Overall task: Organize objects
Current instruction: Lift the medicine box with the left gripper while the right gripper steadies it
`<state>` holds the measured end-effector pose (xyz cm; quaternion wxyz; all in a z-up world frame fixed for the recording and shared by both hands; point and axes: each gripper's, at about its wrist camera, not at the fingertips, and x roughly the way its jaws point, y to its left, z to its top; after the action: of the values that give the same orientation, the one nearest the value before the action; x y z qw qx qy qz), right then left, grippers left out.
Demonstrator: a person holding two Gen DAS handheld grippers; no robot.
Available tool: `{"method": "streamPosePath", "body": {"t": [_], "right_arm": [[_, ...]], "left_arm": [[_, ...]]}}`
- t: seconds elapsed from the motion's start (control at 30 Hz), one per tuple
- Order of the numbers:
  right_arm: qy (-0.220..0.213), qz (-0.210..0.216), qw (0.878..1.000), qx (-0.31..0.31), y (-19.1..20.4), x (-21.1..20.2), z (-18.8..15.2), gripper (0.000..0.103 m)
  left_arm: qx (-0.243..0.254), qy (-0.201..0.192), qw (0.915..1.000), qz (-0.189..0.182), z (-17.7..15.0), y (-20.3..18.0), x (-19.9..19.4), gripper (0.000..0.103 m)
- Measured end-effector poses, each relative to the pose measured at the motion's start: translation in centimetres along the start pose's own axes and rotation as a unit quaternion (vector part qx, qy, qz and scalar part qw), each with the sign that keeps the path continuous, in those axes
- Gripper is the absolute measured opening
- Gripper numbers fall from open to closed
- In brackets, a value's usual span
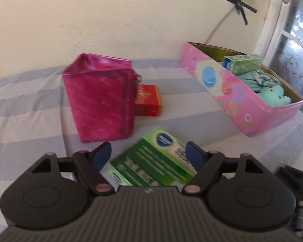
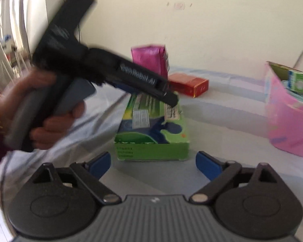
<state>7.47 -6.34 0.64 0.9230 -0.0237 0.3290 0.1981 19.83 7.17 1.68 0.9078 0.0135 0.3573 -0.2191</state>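
A green carton (image 1: 155,157) lies on the striped bedsheet (image 1: 26,111). My left gripper (image 1: 148,153) straddles it, with the blue pads (image 1: 194,155) against its two long sides. In the right wrist view a hand (image 2: 50,125) holds that left gripper (image 2: 147,89) over the far end of the carton (image 2: 151,125). My right gripper (image 2: 154,163) stands wide open just short of the carton's near end, with nothing between its fingers.
A magenta bag (image 1: 99,100) stands upright behind the carton, with a red box (image 1: 149,100) beside it. To the right a long pink box (image 1: 232,92) holds another green carton (image 1: 242,62), teal packets and a teal plush toy (image 1: 272,96). A wall runs behind the bed.
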Motion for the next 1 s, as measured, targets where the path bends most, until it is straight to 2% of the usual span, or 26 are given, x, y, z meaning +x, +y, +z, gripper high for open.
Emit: {"method": "streamPosePath", "body": {"t": [0.1,0.2,0.37,0.5,0.63,0.77,0.93,0.97,1.0], "right_arm": [[-0.013,-0.006,1.000,0.002,-0.5,-0.4,0.1,0.087],[-0.018,-0.024,0.999,0.020,-2.6,-1.6,-0.6,0.086],[-0.028,-0.041,0.996,0.076,-7.4,-5.4,-3.4,0.086],[-0.046,-0.079,0.991,0.102,-10.2,-8.6,-5.3,0.086],[-0.062,-0.097,0.988,0.107,-11.7,-11.1,-6.2,0.086],[-0.069,-0.108,0.986,0.107,-12.7,-11.9,-6.3,0.086],[-0.070,-0.102,0.985,0.120,-13.8,-11.6,-6.3,0.086],[-0.068,-0.099,0.986,0.119,-13.9,-11.4,-6.3,0.085],[-0.065,-0.095,0.987,0.116,-13.9,-11.2,-6.2,0.083]], "left_arm": [[0.002,0.010,0.9998,-0.018,-0.6,-0.6,-0.6,0.077],[0.021,0.012,0.9994,-0.026,-1.6,-2.5,-1.4,0.077],[0.041,0.026,0.9968,-0.064,-2.8,-7.0,-2.1,0.077],[0.069,0.032,0.9915,-0.105,-3.7,-11.4,-1.8,0.077],[0.073,0.036,0.9877,-0.133,-3.8,-14.1,-1.1,0.078],[0.051,0.026,0.9907,-0.124,-2.8,-14.3,-0.7,0.078],[-0.018,0.024,0.9940,-0.105,-1.9,-12.3,-0.5,0.076],[-0.022,0.027,0.9944,-0.100,-1.8,-12.4,-0.3,0.074],[-0.023,0.033,0.9943,-0.099,-1.9,-12.5,0.0,0.065]]}}
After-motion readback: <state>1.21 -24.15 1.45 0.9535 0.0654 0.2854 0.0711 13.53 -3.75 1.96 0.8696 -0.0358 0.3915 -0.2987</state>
